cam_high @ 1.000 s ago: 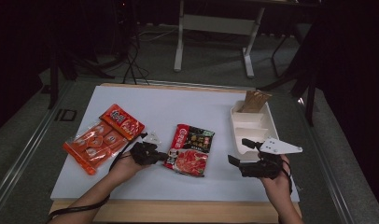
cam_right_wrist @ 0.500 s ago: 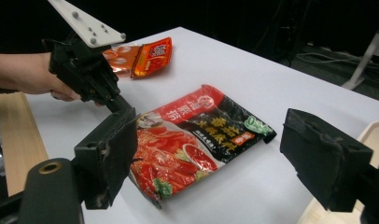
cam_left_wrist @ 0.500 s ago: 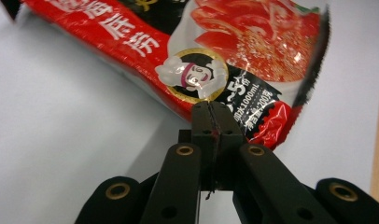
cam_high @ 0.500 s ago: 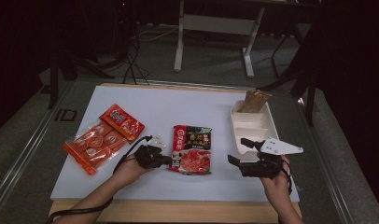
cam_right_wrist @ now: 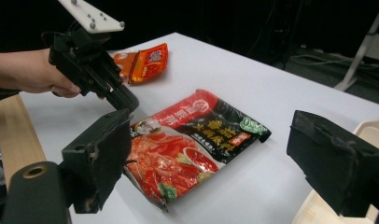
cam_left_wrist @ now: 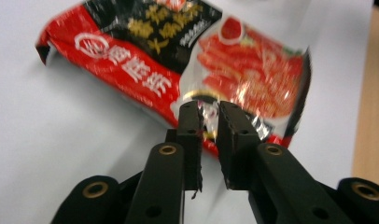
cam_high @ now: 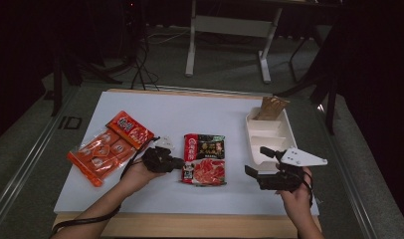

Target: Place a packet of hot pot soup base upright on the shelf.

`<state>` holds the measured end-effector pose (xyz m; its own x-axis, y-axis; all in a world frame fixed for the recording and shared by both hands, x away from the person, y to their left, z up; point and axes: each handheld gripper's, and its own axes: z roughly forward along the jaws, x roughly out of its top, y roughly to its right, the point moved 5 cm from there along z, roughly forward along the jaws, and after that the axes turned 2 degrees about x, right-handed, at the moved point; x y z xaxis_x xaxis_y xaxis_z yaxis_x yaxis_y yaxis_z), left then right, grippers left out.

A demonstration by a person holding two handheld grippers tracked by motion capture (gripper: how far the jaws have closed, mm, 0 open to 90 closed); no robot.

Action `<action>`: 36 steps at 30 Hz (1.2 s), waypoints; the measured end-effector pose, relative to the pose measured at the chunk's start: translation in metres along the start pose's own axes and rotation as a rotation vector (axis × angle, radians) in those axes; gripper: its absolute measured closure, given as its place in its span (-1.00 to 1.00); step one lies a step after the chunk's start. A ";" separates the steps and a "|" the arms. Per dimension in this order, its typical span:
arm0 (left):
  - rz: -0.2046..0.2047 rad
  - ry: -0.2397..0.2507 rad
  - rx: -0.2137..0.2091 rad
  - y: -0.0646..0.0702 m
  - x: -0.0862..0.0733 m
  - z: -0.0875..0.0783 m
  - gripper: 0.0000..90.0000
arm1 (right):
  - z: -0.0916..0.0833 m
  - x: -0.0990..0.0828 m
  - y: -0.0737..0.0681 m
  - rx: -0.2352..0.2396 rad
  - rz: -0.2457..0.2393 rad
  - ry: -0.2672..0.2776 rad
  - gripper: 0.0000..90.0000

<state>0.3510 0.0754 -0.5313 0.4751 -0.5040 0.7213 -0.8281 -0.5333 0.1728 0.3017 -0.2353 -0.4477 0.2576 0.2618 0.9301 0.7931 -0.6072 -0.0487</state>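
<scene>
My right claw (cam_right_wrist: pixel 206 172) stands wide, jaws rising at either side of a red-and-black food packet (cam_right_wrist: pixel 192 144) lying flat on the white desk (cam_right_wrist: pixel 253 84). I see the left claw (cam_right_wrist: pixel 124 100) at the packet's far edge. An orange packet (cam_right_wrist: pixel 148 60) lies beyond it.

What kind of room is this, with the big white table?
Probably a lab or studio for recording handling tasks, not a kitchen. The white table stands in a dark room, loose cables trail across the floor behind it, and metal stand legs rise there. Food packets lie out like test items.
</scene>
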 end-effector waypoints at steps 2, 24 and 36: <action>0.002 0.008 0.012 -0.002 0.005 -0.003 0.59 | -0.001 0.001 0.000 -0.018 -0.029 0.001 -0.71; -0.096 0.061 0.051 -0.043 0.041 0.012 0.26 | 0.004 0.000 -0.006 -0.006 -0.064 -0.006 -0.76; -0.125 0.057 0.132 -0.063 0.044 0.032 0.07 | 0.006 -0.004 -0.010 -0.012 -0.078 -0.035 -0.76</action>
<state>0.4341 0.0648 -0.5319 0.5510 -0.3907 0.7374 -0.7156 -0.6757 0.1768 0.2966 -0.2256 -0.4530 0.2147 0.3346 0.9176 0.8046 -0.5931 0.0280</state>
